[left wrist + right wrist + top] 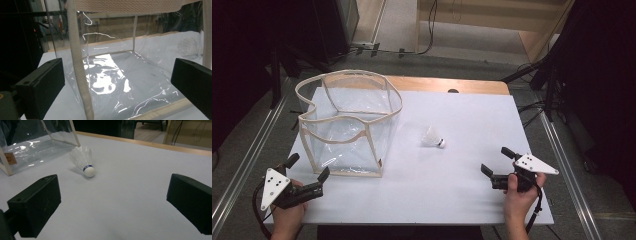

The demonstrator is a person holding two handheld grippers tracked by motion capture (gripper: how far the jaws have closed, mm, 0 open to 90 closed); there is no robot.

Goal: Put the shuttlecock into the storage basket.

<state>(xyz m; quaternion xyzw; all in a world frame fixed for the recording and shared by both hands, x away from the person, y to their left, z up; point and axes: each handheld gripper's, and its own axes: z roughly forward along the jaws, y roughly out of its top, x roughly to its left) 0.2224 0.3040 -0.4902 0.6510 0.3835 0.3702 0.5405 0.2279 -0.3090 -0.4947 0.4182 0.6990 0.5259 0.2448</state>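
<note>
Shuttlecock point(433, 139) lying on its side on the white table point(462, 190), just right of the clear bag point(347, 122). Left gripper point(307, 167), jaws wide apart and empty, faces the bag; right gripper point(494, 160), equally open and empty, faces the shuttlecock.

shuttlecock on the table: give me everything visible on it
The shuttlecock is white, with a feathered skirt, a rounded white cork head and a blue band just behind the head. It lies on its side on the white table, head pointing toward the person's side, skirt toward the clear bag, apart from it. Nothing touches it but the table. The right claw faces it, open and well short.
</note>
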